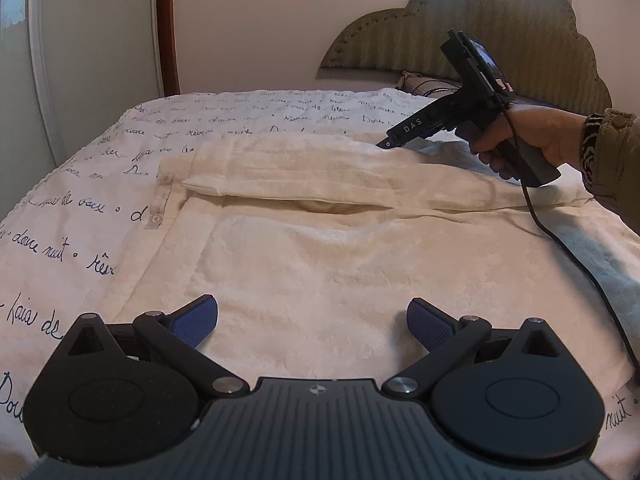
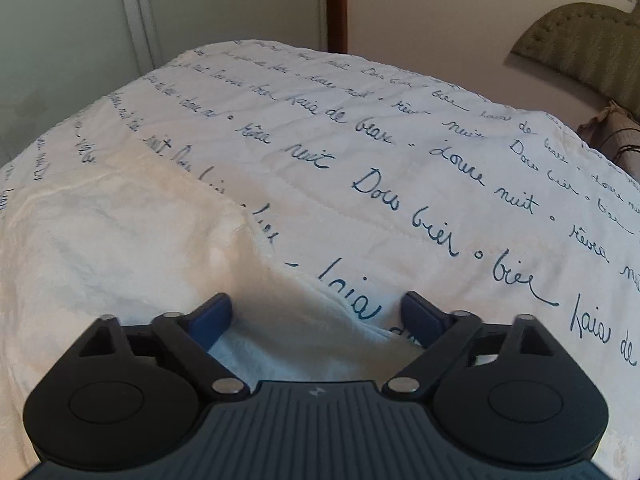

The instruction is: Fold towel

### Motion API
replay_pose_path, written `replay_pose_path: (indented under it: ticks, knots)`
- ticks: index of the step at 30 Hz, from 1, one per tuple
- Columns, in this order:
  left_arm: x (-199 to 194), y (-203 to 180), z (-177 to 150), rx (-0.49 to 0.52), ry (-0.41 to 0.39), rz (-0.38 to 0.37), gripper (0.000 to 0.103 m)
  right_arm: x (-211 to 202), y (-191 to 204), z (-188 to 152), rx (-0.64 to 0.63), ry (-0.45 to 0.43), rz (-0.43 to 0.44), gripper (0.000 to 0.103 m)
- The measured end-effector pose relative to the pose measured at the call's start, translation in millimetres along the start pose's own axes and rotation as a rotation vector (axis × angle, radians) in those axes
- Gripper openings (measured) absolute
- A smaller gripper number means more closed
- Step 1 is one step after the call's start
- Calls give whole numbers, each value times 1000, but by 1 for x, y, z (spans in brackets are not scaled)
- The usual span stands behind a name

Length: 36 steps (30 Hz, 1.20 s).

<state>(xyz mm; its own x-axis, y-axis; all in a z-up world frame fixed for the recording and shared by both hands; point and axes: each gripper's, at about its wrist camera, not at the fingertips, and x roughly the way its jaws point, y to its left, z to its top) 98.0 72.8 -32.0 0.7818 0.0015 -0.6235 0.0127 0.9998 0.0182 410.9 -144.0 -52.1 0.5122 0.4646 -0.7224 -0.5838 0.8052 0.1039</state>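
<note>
A cream towel [image 1: 320, 248] lies spread on the bed, its far edge folded back on itself into a band [image 1: 288, 176]. My left gripper [image 1: 312, 312] hovers open over the towel's near part, nothing between its blue pads. A hand [image 1: 536, 136] holds my right gripper [image 1: 386, 144] at the towel's far right edge, tip pointing down onto the cloth. In the right wrist view the right gripper [image 2: 318, 308] is open, and a raised fold of the towel [image 2: 120, 240] runs between its fingers, not pinched.
A white bedspread with dark script [image 1: 60, 216] [image 2: 400, 160] covers the bed around the towel. A green padded headboard [image 1: 460, 32] and a pillow [image 1: 420, 82] stand at the back right. A black cable [image 1: 580, 256] trails from the right gripper across the towel. A wall and door frame [image 1: 168, 28] lie beyond the bed.
</note>
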Motion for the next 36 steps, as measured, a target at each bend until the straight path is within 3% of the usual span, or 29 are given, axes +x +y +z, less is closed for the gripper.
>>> replay_pose_path:
  ticks: [1, 2, 4, 9, 13, 17, 21, 23, 26, 32, 36]
  knots:
    - [1, 1, 2, -6, 3, -4, 102, -5, 4, -1, -8, -18, 0, 41]
    - [1, 2, 4, -12, 3, -5, 102, -10, 10, -1, -34, -31, -20, 31]
    - [1, 4, 9, -23, 1, -8, 102, -17, 26, -6, -129, -50, -58, 22]
    - [1, 30, 34, -151, -8, -38, 102, -54, 80, -28, -398, -166, -226, 16]
    - [-4, 68, 51, -397, -53, -103, 102, -100, 140, -68, -653, -255, -319, 16]
    - [-6, 94, 55, -649, -105, -225, 102, -138, 187, -123, -829, -285, -359, 14]
    - [12, 97, 64, -742, -12, -388, 102, -166, 220, -174, -945, -311, -376, 14]
    - [16, 94, 66, -759, 19, -424, 102, -173, 234, -195, -1011, -306, -383, 14]
    - [18, 85, 65, -722, 26, -378, 102, -173, 245, -220, -1066, -280, -371, 14]
    - [11, 82, 48, -723, 33, -280, 102, -176, 242, -230, -1005, -282, -370, 14]
    - [-4, 84, 32, -736, -11, -135, 93, -173, 237, -228, -958, -279, -380, 14]
